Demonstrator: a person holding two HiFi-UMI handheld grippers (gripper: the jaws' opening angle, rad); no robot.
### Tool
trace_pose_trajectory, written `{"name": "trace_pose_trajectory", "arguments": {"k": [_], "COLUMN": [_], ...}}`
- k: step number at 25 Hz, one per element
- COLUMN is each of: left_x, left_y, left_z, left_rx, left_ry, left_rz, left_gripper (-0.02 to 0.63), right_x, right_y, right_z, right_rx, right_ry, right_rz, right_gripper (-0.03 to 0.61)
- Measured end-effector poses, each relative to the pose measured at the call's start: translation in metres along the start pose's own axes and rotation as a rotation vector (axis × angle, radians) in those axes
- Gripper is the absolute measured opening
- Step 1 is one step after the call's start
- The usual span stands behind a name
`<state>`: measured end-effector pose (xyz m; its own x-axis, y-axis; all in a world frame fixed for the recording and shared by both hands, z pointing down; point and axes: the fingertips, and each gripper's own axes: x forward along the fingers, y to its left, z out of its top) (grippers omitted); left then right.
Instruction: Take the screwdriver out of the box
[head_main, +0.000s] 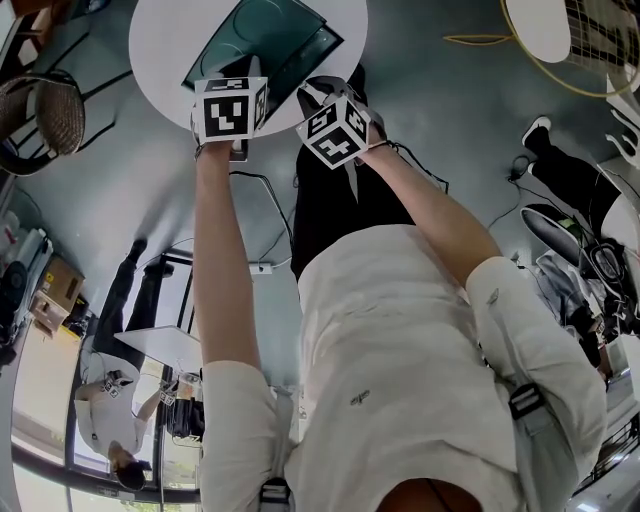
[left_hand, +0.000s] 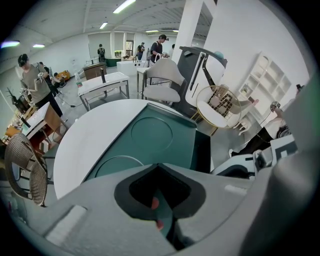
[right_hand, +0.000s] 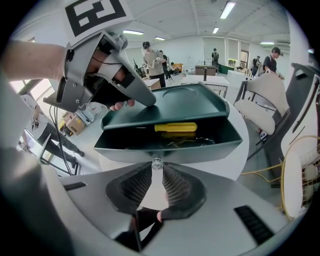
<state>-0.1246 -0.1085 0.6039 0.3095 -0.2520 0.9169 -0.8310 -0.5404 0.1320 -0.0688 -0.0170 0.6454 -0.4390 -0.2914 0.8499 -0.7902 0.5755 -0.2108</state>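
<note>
Yellow screwdriver in box — long axis crosswise

Open-plan laboratory workspace: ceiling strip lights, white desks and standing people lie beyond the left gripper.

White short-sleeved shirt, black trousers; grey right gripper with black-and-white marker cube
</note>
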Motion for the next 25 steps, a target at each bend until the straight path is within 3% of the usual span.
{"name": "trace_pose_trajectory", "arguments": {"k": [25], "left_x": [0.003], "left_y": [-0.007], "left_z": [0.003], "left_rx": [0.006], "left_ry": [-0.011], "left_rz": [0.055], "left_gripper": [0.009], "right_x": [-0.027], "right_y": [0.0], "right_z": [-0.057], "right_rx": [0.021], "right_ry": [0.046], "right_rz": [0.004], "right_gripper": [0.075]}}
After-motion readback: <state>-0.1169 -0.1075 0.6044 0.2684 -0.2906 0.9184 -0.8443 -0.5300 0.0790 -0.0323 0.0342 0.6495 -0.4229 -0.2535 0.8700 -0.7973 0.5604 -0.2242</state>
